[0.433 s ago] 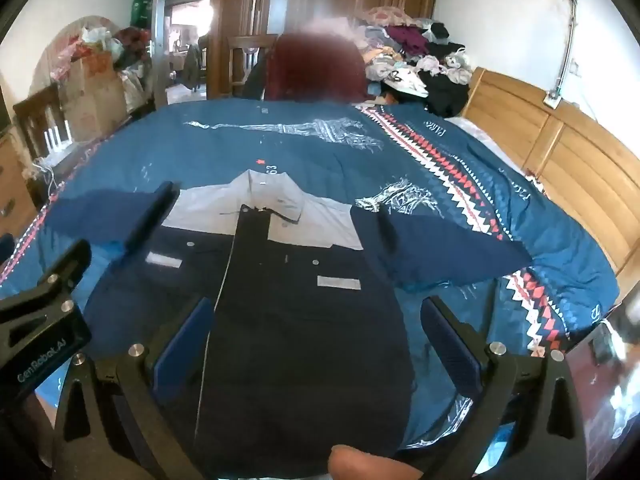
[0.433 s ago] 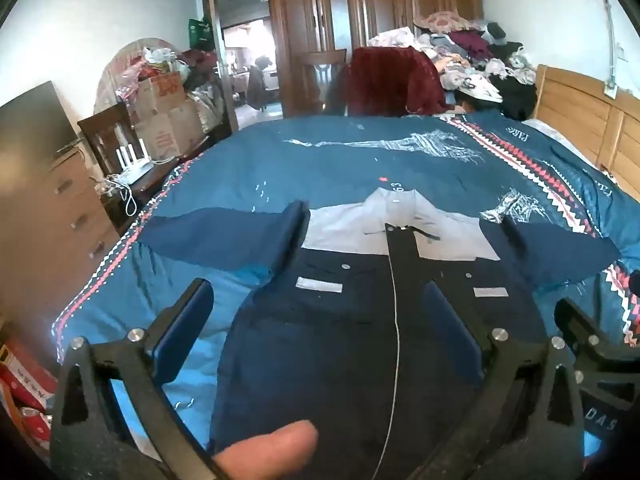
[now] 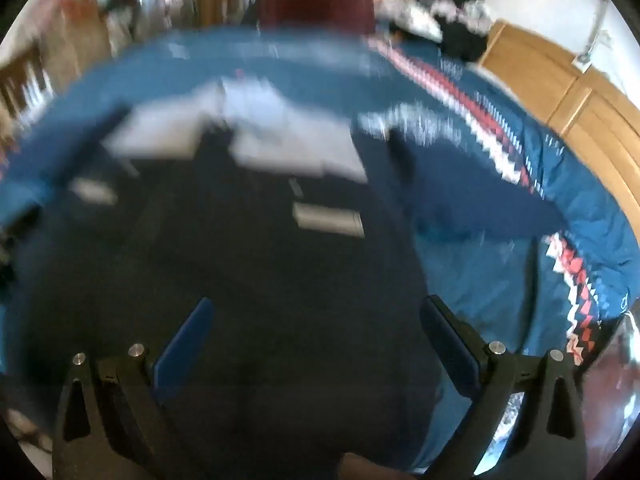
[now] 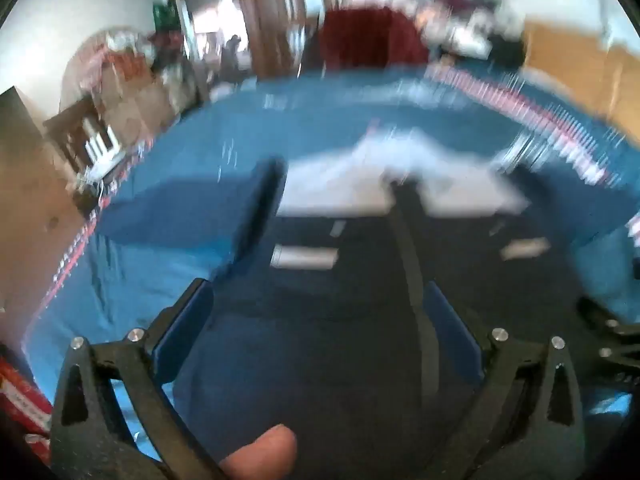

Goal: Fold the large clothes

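A big dark shirt (image 3: pixel 248 280) was laid flat on the bed (image 3: pixel 500 248), front side up. Its pale collar (image 3: pixel 256 100) was seen at 12 o'clock, far from the grippers, and its bottom edge was near them at 6 o'clock. One sleeve (image 4: pixel 180 204) was spread out toward 9 o'clock in the right wrist view. The other sleeve (image 3: pixel 472 204) was spread out toward 3 o'clock in the left wrist view. Both views were blurred, so small things could not be made out.

The left gripper (image 3: pixel 316 340) was held spread wide over the bottom part of the shirt. Nothing was pinched between its fingers (image 3: pixel 184 348). The right gripper (image 4: pixel 320 332) was also spread wide over the bottom part, and nothing was held in it. A thumb (image 4: pixel 264 456) was seen at 6 o'clock in the right wrist view. Part of the left gripper's frame was seen at 4 o'clock in that view, so the two grippers were near each other.

No fold could be seen in the shirt yet. It looked as if only the laying out was done. The sleeves were likely still to be folded in, and then the body folded over. The job was judged to be at its very start.
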Tool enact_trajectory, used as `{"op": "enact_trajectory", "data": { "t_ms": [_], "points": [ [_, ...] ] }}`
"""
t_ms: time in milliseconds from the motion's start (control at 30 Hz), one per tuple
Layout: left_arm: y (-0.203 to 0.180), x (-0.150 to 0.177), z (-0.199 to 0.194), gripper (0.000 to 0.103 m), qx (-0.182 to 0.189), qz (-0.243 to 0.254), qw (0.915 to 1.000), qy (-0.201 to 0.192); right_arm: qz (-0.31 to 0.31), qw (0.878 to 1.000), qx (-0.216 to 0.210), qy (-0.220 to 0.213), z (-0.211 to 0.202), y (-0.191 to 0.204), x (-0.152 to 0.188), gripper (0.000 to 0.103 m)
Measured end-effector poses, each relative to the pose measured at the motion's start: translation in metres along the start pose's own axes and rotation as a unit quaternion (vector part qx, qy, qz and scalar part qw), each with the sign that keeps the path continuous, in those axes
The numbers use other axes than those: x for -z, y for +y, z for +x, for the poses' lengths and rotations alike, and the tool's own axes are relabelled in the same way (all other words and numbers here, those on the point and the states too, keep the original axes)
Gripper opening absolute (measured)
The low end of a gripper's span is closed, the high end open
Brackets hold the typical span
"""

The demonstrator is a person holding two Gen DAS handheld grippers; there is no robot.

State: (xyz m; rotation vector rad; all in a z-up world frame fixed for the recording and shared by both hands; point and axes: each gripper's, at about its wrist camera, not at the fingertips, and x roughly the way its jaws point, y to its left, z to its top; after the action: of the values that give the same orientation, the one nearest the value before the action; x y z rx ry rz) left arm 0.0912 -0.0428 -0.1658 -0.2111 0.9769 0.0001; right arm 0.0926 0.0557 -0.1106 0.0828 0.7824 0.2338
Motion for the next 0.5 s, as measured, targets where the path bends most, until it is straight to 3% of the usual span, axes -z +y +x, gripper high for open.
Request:
{"op": "enact_trajectory", "data": {
  "t_ms": [133, 200, 233, 300, 433, 500],
  "points": [
    [-0.004, 0.03, 0.073, 0.103, 0.01, -0.032, 0.9978, 0.058, 0.013, 0.997, -0.047, 0.053, 0.057, 0.008, 0.026, 0.103],
    [-0.018, 0.048, 0.089, 0.103, -0.041, -0.014, 0.9984, 0.036, 0.014, 0.994, -0.045, 0.095, 0.081, 0.012, 0.044, 0.103],
    [-0.025, 0.051, 0.089, 0.103, -0.057, -0.004, 0.9978, 0.033, 0.007, 0.995, -0.039, 0.095, 0.085, 0.011, 0.047, 0.103],
    [-0.038, 0.058, 0.092, 0.103, -0.093, 0.003, 0.9948, 0.042, -0.006, 0.995, -0.029, 0.091, 0.07, 0.017, 0.05, 0.103],
    [-0.052, 0.06, 0.086, 0.103, -0.14, -0.04, 0.986, 0.081, 0.001, 0.997, -0.015, 0.078, 0.035, 0.023, 0.064, 0.103],
    [-0.067, 0.045, 0.073, 0.094, -0.172, -0.048, 0.9789, 0.099, 0.001, 0.998, -0.009, 0.069, 0.018, 0.025, 0.077, 0.103]
  ]
}}
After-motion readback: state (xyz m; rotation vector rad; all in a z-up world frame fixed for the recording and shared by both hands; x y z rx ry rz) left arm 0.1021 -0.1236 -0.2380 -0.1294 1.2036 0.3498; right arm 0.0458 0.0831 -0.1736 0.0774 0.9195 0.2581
